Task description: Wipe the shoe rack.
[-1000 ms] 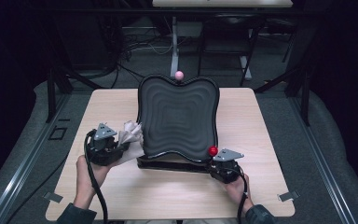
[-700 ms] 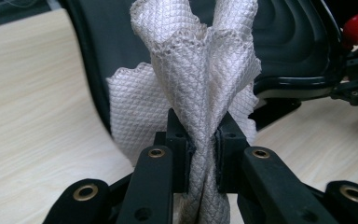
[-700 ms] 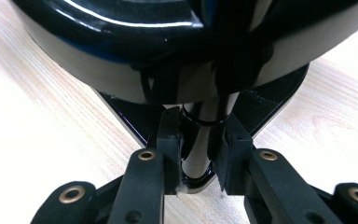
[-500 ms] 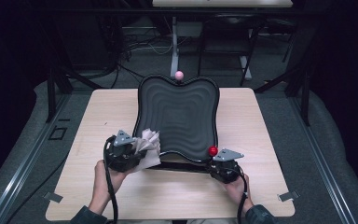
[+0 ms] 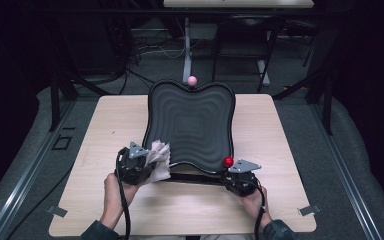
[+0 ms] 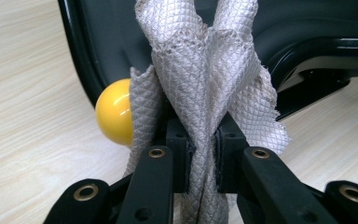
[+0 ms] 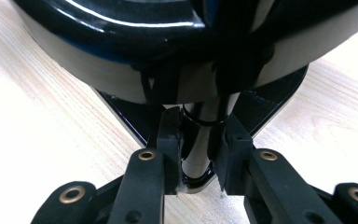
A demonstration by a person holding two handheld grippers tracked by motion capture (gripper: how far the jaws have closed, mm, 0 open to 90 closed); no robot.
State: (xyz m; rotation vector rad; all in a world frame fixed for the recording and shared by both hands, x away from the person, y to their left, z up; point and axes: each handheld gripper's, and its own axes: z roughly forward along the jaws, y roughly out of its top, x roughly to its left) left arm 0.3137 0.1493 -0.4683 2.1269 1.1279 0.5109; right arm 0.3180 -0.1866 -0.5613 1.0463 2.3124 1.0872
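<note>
Left tongs [image 6: 200, 144] clamped on grey cloth [image 6: 205, 79], bunched upward between pads, pressed against near-left rim of black tray [image 5: 190, 122], beside yellow ball [image 6: 114, 112]. Right tongs [image 7: 198, 144] gripping tray's near-right post [image 7: 200, 140], below red ball [image 5: 228, 161].

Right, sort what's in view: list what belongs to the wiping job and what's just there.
In the job:
- left gripper, clamped on the grey cloth
- black tray, cloth at its near-left corner
- right gripper, clamped on a part at the tray's near-right corner

Just there:
- yellow ball
- red ball
- pink ball
- table
</note>
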